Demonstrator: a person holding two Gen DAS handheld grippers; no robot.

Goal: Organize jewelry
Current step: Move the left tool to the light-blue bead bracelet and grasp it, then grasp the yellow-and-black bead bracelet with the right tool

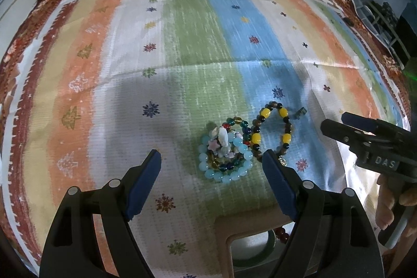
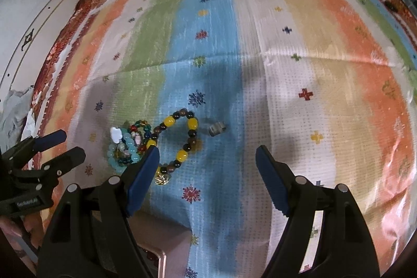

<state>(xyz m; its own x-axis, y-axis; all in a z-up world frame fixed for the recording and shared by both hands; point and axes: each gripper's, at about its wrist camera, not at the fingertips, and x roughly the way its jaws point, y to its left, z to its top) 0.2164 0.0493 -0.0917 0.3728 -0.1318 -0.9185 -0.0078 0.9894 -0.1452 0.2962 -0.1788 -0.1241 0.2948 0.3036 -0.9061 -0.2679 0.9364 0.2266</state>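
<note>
Round glassy beads make up the pale blue bracelet (image 1: 225, 166), coiled in a heap with smaller dark green and red beads; touching its right side lies a looped yellow-and-brown bracelet (image 1: 271, 133), a small grey ring (image 2: 216, 129) just beyond. All rest on a woven, pastel-striped cloth (image 1: 182, 43) covering the surface. The left claw (image 1: 211, 160) and right claw (image 2: 206, 151) both hover wide, empty.

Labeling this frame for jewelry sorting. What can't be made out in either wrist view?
- Box: left wrist view, cut off by the bottom edge and the left gripper; its contents are mostly hidden. In the right wrist view only a corner shows behind the right gripper.
- Piled bracelets: overlapping, count unclear.
- Small grey piece: too small to identify.
- Gold charm: blurred.
</note>
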